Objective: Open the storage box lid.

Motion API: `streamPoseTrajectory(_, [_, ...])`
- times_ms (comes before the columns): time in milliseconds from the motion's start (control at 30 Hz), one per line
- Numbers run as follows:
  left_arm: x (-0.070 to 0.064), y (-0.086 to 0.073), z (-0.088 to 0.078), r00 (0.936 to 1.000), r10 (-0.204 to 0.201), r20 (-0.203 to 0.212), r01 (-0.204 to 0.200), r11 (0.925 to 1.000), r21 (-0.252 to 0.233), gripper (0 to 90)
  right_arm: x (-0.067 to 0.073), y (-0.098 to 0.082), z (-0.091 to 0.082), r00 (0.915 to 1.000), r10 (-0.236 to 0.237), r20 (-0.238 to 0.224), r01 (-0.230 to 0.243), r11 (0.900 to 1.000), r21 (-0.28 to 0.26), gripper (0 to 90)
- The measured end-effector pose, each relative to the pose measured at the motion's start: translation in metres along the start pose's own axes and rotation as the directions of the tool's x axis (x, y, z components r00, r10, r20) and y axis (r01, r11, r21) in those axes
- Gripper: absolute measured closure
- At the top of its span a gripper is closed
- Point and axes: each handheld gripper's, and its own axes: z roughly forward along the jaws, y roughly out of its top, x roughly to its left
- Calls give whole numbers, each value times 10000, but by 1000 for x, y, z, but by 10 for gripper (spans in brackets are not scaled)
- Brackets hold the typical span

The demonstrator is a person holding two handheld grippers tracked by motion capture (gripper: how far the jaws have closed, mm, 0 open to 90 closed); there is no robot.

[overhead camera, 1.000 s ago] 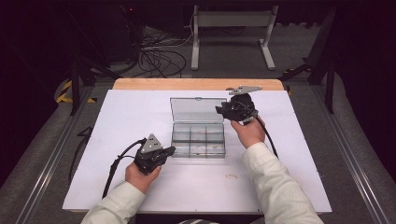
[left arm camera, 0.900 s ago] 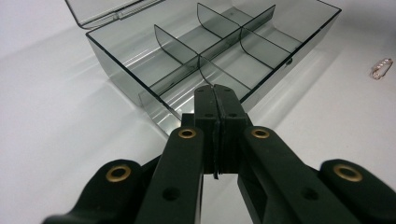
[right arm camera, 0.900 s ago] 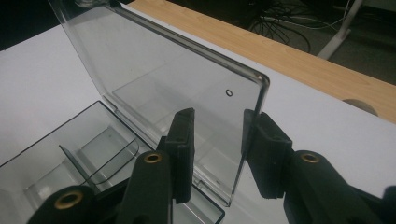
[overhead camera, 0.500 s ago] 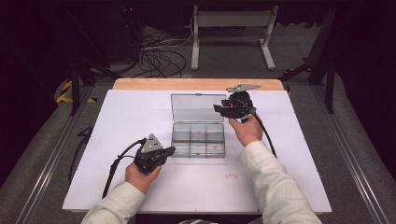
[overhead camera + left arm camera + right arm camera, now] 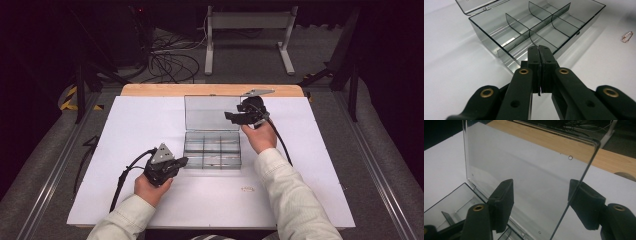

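table (image 5: 150,125): white sheet lying over wood, dark room, cables (image 5: 170,60) trailing on floor | box (image 5: 212,150): sitting mid-table, lid (image 5: 210,112) standing open | left claw (image 5: 181,162): jaws together, empty, nearing box | right claw (image 5: 231,116): jaws apart, straddling lid edge

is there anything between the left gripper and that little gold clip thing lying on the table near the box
Nothing visible. The left gripper, jaws shut, sits at the clear box's near left corner. The small gold piece lies on bare white table toward the person's right, with open surface between them.
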Motion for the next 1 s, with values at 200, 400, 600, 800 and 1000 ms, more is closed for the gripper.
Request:
streamPoseTrajectory(200, [1,0,0,10000,23,9,-23,10000,9,884,-4,2,9,9997,255,61,-256,9996,129,355])
streamPoseTrajectory(400, [1,0,0,10000,-14,40,14,10000,43,884,-7,0,18,9993,377,83,-379,9990,248,321])
streamPoseTrajectory(600, [1,0,0,10000,17,64,-18,10000,19,884,-10,-3,26,9986,532,54,-533,9979,366,273])
streamPoseTrajectory(800, [1,0,0,10000,27,65,-27,10000,32,883,-12,-6,32,9969,757,-222,-743,9956,565,215])
streamPoseTrajectory(1000, [1,0,0,10000,31,61,-31,10000,30,883,-14,-10,37,9954,905,-322,-876,9928,822,170])
